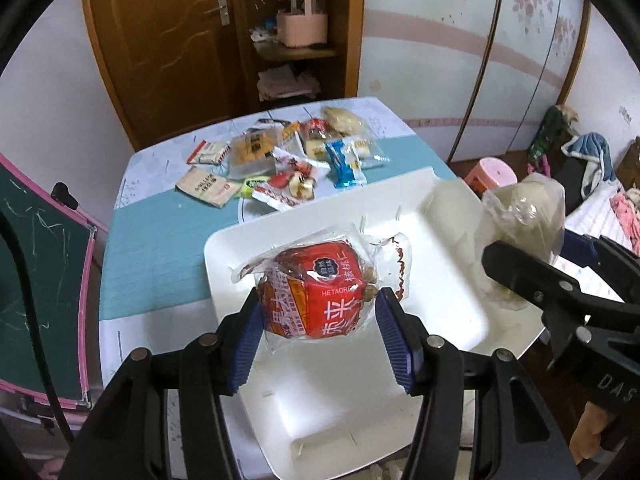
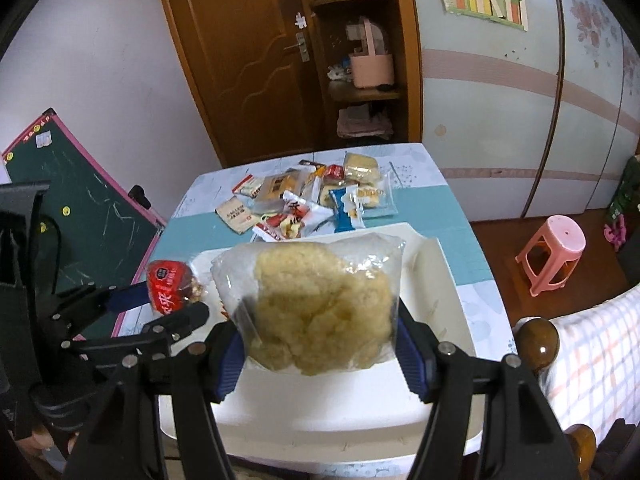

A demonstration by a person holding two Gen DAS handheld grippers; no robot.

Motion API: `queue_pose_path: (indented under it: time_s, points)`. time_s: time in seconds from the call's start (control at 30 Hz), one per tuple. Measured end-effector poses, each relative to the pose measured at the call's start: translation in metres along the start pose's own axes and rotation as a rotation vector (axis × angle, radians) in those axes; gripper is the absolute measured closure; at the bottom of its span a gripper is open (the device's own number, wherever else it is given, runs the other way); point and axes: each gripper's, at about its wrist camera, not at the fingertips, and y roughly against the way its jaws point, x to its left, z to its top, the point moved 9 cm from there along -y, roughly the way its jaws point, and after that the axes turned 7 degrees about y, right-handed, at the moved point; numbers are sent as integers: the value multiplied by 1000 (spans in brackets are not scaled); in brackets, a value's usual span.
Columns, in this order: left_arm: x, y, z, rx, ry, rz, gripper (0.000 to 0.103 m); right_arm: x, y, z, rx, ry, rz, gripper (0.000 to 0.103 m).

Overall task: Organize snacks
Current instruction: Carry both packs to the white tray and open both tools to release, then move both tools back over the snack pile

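While seen from the left wrist, a red walnut snack packet (image 1: 320,292) is being gripped by the left gripper (image 1: 320,332) above a white tray (image 1: 440,280). From the right wrist, a clear bag of puffed rice cake (image 2: 320,304) is being clamped by the right gripper (image 2: 320,350) over the tray, with more snacks (image 2: 304,204) lying beyond on the table (image 2: 432,208).

"HETAORE" in white on the red snack packet (image 1: 320,292); "DAS" on the right claw's arm (image 1: 612,384).
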Motion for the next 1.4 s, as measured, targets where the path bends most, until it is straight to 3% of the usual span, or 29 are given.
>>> queue_pose_path:
  time_s: [0.13,0.2,0.27,0.3,0.53,0.77,1.4]
  points:
    - [-1,-4,-3,23,0,18,43,0,-5,-6,24,-2,-2,36]
    - [-1,-6,-3,27,-2,33,33,-2,-7,-8,32,-12,1,35]
    - [-4,-6,-4,30,-10,22,10,-6,-9,-11,40,-36,8,35]
    - [-6,-6,-4,30,-14,17,7,-8,-10,-12,46,-43,10,34]
    - [-15,-7,-5,37,-49,16,6,-13,-18,-21,89,-70,-9,29]
    - [-13,-10,-6,49,-40,29,4,-7,-9,-14,45,-21,-36,19]
    - [-10,-16,-7,66,-38,52,3,-7,-12,-17,62,-23,-32,18]
